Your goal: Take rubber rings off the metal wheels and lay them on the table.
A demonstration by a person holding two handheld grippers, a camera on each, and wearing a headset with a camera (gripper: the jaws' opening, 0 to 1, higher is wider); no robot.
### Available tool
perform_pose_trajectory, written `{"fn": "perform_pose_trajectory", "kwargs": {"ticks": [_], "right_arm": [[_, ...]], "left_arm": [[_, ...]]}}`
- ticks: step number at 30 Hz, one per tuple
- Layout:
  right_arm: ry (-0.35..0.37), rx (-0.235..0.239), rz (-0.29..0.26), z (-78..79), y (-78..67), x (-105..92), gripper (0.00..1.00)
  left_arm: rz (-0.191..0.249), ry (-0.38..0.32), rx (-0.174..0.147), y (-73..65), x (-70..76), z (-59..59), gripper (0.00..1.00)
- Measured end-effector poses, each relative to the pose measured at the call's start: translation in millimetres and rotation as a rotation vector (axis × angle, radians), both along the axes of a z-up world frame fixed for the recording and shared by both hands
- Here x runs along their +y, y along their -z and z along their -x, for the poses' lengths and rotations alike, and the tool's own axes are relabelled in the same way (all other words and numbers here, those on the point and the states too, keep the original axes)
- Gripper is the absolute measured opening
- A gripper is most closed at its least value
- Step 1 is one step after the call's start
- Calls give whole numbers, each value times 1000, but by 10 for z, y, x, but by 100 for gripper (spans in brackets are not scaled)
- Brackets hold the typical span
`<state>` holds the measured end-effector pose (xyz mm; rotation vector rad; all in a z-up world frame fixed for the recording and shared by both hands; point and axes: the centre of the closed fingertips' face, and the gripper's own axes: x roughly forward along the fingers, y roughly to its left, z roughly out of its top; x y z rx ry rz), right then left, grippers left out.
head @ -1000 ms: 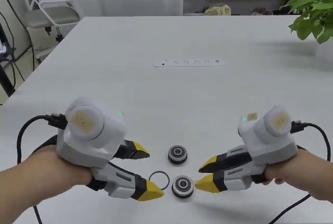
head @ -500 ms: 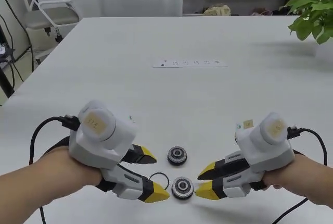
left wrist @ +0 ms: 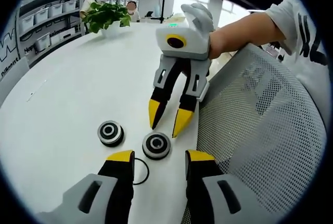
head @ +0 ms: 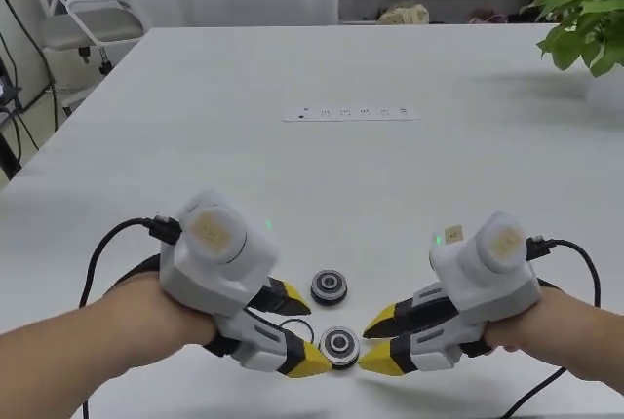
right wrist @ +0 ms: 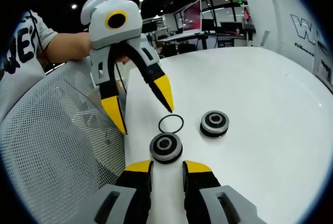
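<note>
Rubber ring (right wrist: 170,123) lies loose beside left gripper (left wrist: 160,157) jaw tip. Near wheel (right wrist: 166,147) sits between left and right gripper (right wrist: 167,166) tips, far wheel (right wrist: 215,123) beyond. Both grippers open, empty.

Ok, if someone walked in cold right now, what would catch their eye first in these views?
First, the yellow-tipped jaws of the left hand-held gripper and the right hand-held gripper, both open, pointing at each other across the near metal wheel by the table's front edge. Next, a second wheel just beyond it, and a loose black rubber ring lying flat beside the near wheel.
</note>
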<state>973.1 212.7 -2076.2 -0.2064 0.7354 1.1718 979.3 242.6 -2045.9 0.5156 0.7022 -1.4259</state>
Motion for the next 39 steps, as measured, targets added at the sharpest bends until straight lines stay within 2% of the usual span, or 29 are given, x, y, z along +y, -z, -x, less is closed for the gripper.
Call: {"fn": "perform_pose_trajectory", "kwargs": {"ticks": [8,16,22,28,32,37,38,39], "right_arm": [[7,3,-1,-17,12,-16,20],[6,6,3,-18,33,-22,20],[5,8,8,-12,47,-28,20],[6,8,5,-12,49,-26,20],[7,8,2,-16,52,-22,20],[7,8,0,-20,49,-14,19],[7,7,0,-20,49,-14,19],[7,6,0,-21,49,-12,19]], "left_arm": [[-2,1,29,82,-48,5,30],[-10,17,22,122,-105,3,26],[-1,19,33,158,-181,21,22],[-1,33,8,171,-194,34,17],[-4,54,-53,174,-181,18,13],[3,49,-70,183,-183,-7,9],[4,61,-94,182,-182,-12,8],[0,65,-104,186,-178,-20,7]]}}
